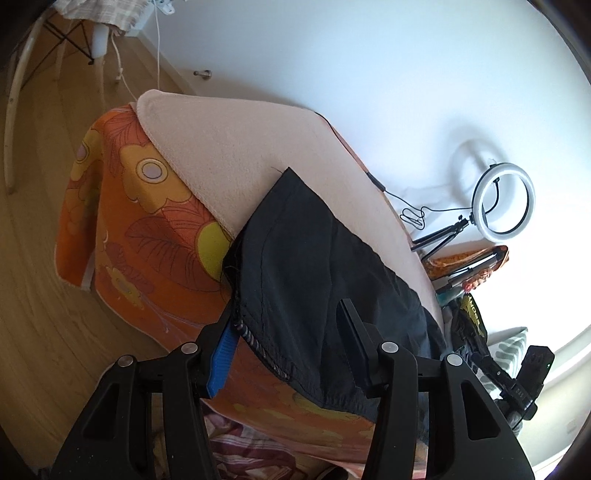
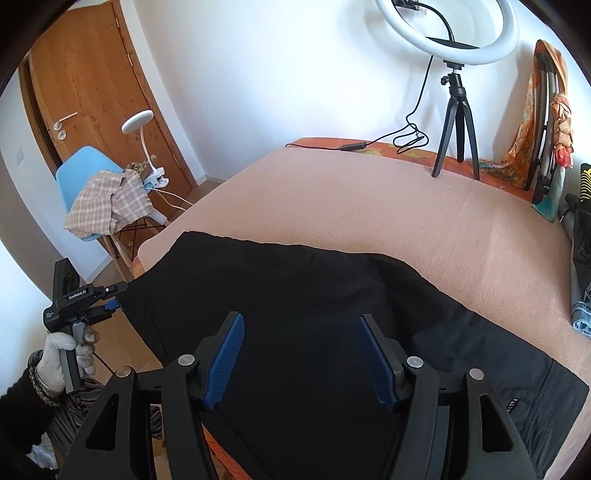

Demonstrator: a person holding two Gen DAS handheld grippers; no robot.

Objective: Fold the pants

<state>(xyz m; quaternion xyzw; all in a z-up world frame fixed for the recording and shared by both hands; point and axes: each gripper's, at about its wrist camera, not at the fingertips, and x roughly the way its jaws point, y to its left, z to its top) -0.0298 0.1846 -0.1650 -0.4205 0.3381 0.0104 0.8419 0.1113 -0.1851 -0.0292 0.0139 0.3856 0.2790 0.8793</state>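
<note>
On the near edge of the bed (image 2: 369, 192), over the pale blanket (image 1: 229, 147), lie the black pants (image 2: 295, 295), spread flat with one end hanging a little past the bed's side where the orange flowered sheet (image 1: 147, 229) drops toward the floor. My left claw (image 1: 288, 350) sits at that overhanging end: its fingers are spread, the blue-padded one outside the hem and the other resting over the cloth, so the stitched edge lies between them but is not pinched. My right claw (image 2: 299, 354) hovers above the middle of the pants, its jaws wide apart and holding nothing; from its camera I can see my gloved left hand (image 2: 66, 354) down by the bed's side.

I judge this to be the start of a fold: the garment looks laid out, perhaps already doubled leg on leg, though I cannot tell that for sure from the dark cloth. No grip is taken yet. The next move calls for me to press the left claw together on the hem, catching every layer rather than only the top one, and to bring the right claw down to a matching edge. Then both ends can be lifted and carried over evenly. The ring light (image 2: 447, 33) on its tripod stands at the far edge, well apart from the work.
</note>
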